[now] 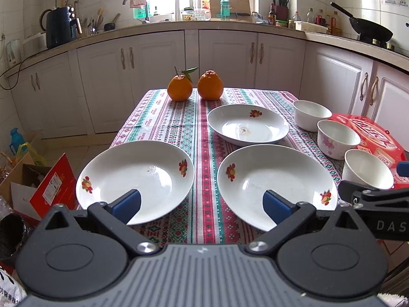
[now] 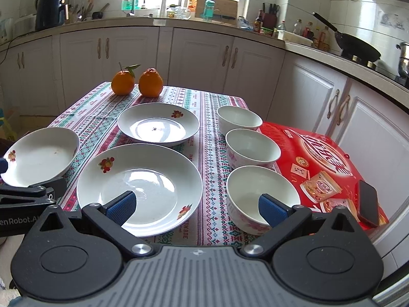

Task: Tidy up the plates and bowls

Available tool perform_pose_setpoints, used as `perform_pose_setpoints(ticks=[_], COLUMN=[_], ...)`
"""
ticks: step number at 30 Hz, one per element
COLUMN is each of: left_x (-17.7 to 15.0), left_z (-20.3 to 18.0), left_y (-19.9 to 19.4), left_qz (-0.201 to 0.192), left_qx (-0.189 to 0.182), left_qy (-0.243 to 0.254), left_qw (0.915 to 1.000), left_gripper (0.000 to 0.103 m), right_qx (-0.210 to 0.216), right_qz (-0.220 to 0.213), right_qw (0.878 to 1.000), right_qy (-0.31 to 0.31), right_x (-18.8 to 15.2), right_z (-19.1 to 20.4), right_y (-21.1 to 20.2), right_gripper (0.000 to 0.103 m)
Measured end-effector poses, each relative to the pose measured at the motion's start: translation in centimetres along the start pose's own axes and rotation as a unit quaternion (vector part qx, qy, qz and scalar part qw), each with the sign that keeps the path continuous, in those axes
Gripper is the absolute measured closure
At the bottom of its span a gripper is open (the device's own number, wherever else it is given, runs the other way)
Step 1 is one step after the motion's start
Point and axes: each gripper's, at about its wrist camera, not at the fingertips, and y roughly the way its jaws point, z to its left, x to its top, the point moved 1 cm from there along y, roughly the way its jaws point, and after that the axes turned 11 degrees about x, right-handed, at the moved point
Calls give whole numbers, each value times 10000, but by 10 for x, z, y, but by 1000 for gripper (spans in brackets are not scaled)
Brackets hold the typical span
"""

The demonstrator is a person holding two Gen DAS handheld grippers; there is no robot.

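The right hand-held gripper (image 2: 196,206) hangs wide open above the table (image 2: 212,133), holding nothing. Three white plates (image 2: 139,189) lie left of a row of three bowls (image 2: 251,149). A phone (image 2: 368,206) rests on the red box (image 2: 319,153); two oranges (image 2: 150,81) sit at the far edge

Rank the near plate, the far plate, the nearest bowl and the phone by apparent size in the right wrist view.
1. near plate
2. far plate, though it may only look smaller through distance
3. nearest bowl
4. phone, clearly smallest
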Motion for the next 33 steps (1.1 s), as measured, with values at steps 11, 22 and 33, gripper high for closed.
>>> perform_pose_setpoints(ticks=[11,22,33], left_x=[12,-1,-28], left_z=[27,95,125], left_y=[11,26,58], left_qz=[-104,-257,416], left_qx=[35,144,-236], left_qy=[111,29,193], left_qw=[9999,9996,9987], left_gripper=[2,1,1], right_qx=[140,1686,2960], right_qz=[-227,-348,400], right_qw=[9976,9823,9534], right_qy=[-646,-741,-429], right_x=[35,97,127], right_z=[-11,12,51], right_y=[15,55,118], right_gripper=[0,0,0])
